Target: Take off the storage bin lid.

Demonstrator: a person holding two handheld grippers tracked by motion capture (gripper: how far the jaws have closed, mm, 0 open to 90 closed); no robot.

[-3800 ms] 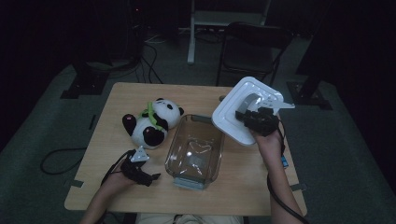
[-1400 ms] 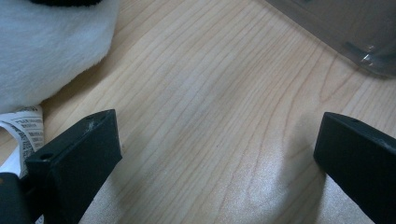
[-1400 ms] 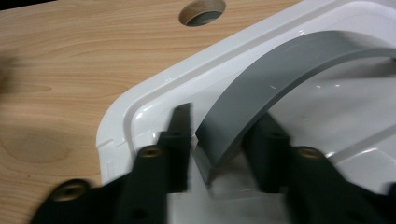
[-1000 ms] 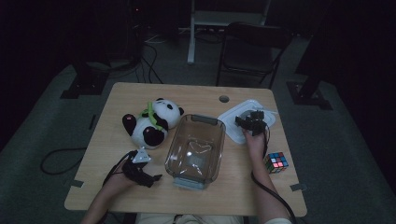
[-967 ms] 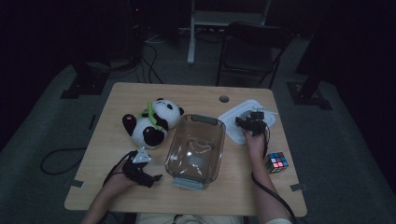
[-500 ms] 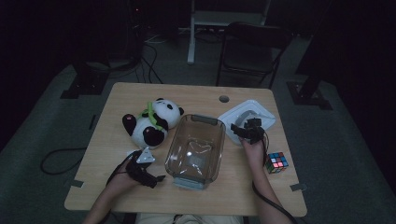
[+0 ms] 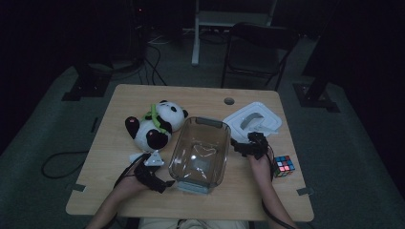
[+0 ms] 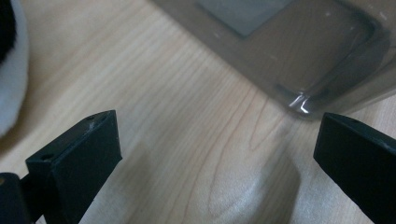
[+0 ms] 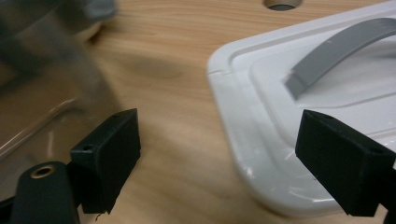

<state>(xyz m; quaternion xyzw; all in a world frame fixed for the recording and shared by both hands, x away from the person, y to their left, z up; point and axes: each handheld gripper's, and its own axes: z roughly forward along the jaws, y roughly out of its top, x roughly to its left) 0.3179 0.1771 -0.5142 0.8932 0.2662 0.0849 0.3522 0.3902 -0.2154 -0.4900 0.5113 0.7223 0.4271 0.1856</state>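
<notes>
The white lid [image 7: 253, 120] now lies flat on the worktop [image 7: 200, 98], on the far right of the clear container [image 7: 199, 153], with its grey handle [image 9: 337, 49] facing up. A few seconds ago the right hand-held gripper [image 7: 246, 144] held this lid raised and tilted above the worktop; a second ago it was setting it down at the present spot. The right hand-held gripper has since let go and drawn back toward the container. In the right gripper view its jaws stand wide apart with nothing between them; one jaw is just in front of the lid's near edge, the other beside the container wall.

The left hand-held gripper [image 7: 152, 174] has not shifted. It rests on the worktop at the near left corner of the container, jaws spread and empty, as the left gripper view confirms.

The container has stayed where it was, uncovered, and appears empty. The panda plush [image 7: 153, 125] lies just left of the container, apparently touching its left wall. The colour cube [image 7: 283, 164] sits right of the container, near the worktop's right edge.

Judgement: the lid-removal step is complete and the lid is parked clear of the opening. Both grippers are free. The likely next step is loading an item, probably the plush.
</notes>
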